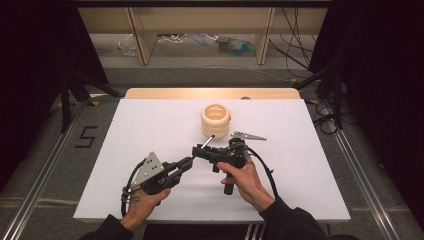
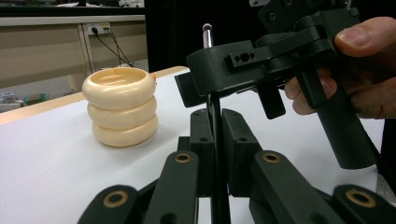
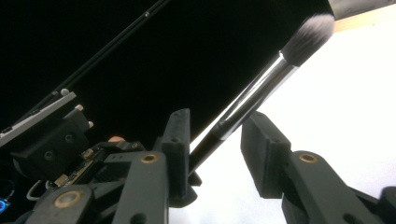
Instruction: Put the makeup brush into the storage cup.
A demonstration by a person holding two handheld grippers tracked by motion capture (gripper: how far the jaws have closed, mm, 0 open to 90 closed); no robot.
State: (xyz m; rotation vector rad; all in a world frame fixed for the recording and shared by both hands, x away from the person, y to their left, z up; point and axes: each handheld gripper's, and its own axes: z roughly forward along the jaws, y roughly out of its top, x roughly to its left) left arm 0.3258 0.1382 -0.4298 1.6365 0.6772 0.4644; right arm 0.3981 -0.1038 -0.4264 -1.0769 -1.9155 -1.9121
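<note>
A black-handled makeup brush (image 3: 261, 88) with silver ferrule stands nearly upright beside a cream ringed cup (image 1: 216, 120).

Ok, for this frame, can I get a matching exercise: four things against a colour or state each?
Things:
1. left gripper
2. right gripper
3. brush
4. stack of rings

Colour or state:
A. cream, standing on the table
B. open, one jaw each side of the brush
C. shut on the brush handle
D. black handle, silver collar

Pairs: 1-C, 2-B, 3-D, 4-A
</note>
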